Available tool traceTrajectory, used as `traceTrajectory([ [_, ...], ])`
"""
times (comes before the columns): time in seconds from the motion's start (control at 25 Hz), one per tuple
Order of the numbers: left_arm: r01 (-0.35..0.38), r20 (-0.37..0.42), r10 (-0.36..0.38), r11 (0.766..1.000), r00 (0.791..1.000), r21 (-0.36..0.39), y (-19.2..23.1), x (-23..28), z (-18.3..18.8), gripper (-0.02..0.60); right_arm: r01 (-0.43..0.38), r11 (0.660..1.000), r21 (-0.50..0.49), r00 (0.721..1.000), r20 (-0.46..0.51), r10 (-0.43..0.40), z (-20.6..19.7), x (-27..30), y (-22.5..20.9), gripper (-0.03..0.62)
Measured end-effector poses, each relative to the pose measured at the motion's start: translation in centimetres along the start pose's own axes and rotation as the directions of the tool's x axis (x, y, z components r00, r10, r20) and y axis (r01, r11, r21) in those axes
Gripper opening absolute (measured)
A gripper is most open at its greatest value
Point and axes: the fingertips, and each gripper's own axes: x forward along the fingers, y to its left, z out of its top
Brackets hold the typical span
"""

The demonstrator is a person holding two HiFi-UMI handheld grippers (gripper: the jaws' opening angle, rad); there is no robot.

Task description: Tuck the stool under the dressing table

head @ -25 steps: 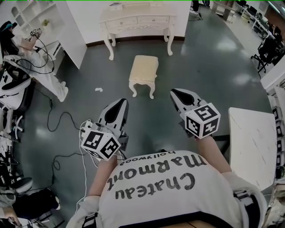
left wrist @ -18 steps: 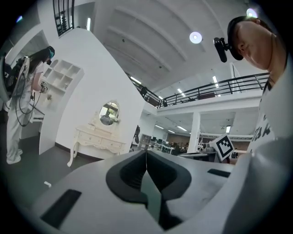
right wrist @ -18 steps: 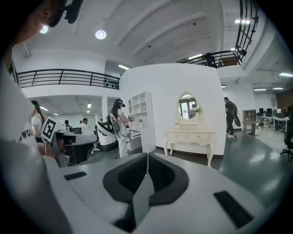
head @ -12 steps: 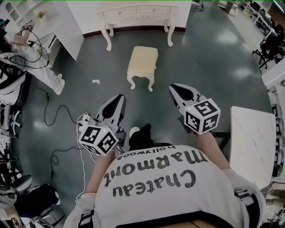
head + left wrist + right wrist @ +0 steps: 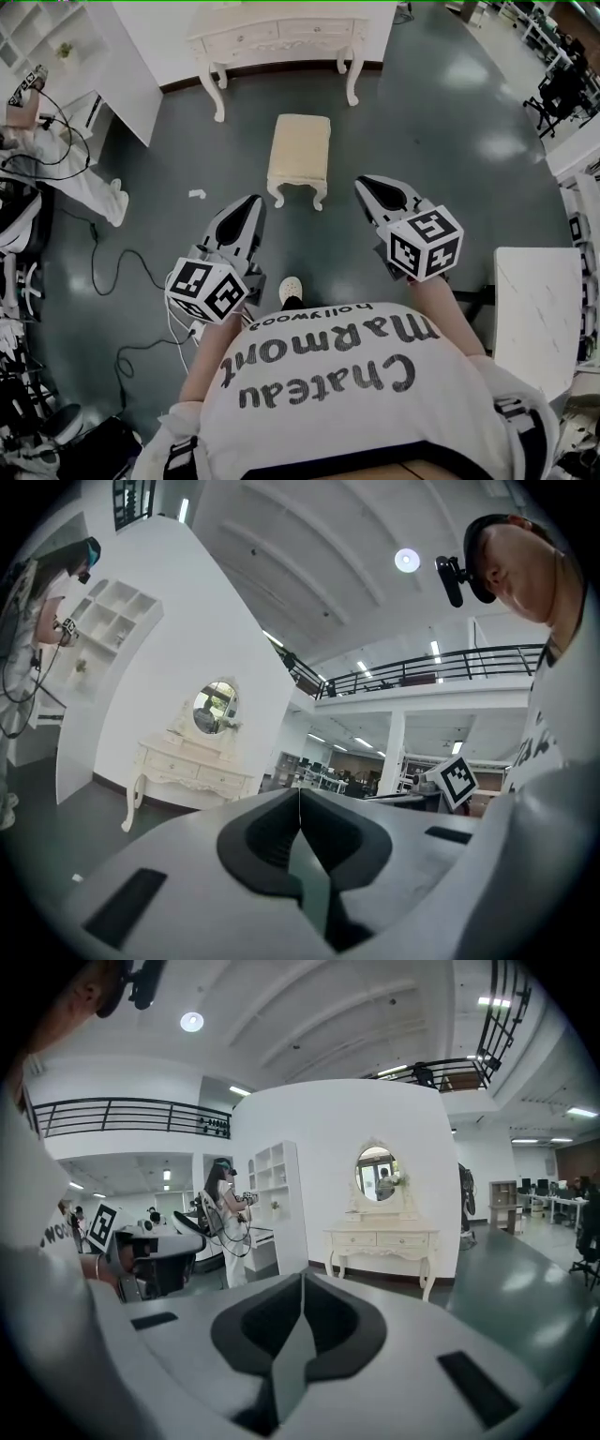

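The cream stool (image 5: 299,150) is seen standing on the grey floor in front of the dressing table (image 5: 281,37), well apart from it and not yet tucked under. The left gripper (image 5: 251,206) and the right gripper (image 5: 367,187) are held short of the stool, each with its jaws clenched on nothing. If the seat is pushed off-centre by closed tips, the stool could be skewed, tipped on its slender legs, or knocked against a table leg; the cables (image 5: 103,272) at the left could be caught underfoot
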Motion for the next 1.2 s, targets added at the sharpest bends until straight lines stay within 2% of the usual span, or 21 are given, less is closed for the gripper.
traceTrajectory([
  [0.32,0.021,-0.009,-0.021,0.999,1.0,0.034,9.4,5.6,5.0,0.023,0.015,0.999,0.028,0.999,0.032,-0.016,4.8,10.1,-2.4,0.029],
  [0.56,0.046,-0.028,-0.045,0.997,0.999,0.058,14.9,9.2,6.4,0.023,0.043,0.998,0.05,0.998,0.053,-0.046,6.2,16.0,-4.6,0.029],
  [0.72,0.065,-0.089,-0.062,0.997,0.994,0.03,17.1,11.2,4.4,0.023,0.065,0.993,0.096,0.998,-0.004,-0.065,3.7,18.3,-5.9,0.028],
  [0.92,0.077,-0.184,-0.081,0.997,0.98,-0.028,19.0,14.3,-0.6,0.023,0.089,0.981,0.172,0.992,-0.108,-0.071,-1.0,20.6,-8.5,0.029],
  [1.04,0.058,-0.219,-0.078,0.994,0.973,-0.095,20.2,15.7,-3.7,0.023,0.07,0.979,0.193,0.983,-0.182,-0.034,-3.9,22.3,-9.8,0.029],
  [1.2,0.042,-0.232,-0.085,0.982,0.969,-0.182,21.1,18.7,-6.0,0.023,0.019,0.978,0.209,0.961,-0.272,0.04,-6.5,25.2,-11.7,0.029],
])
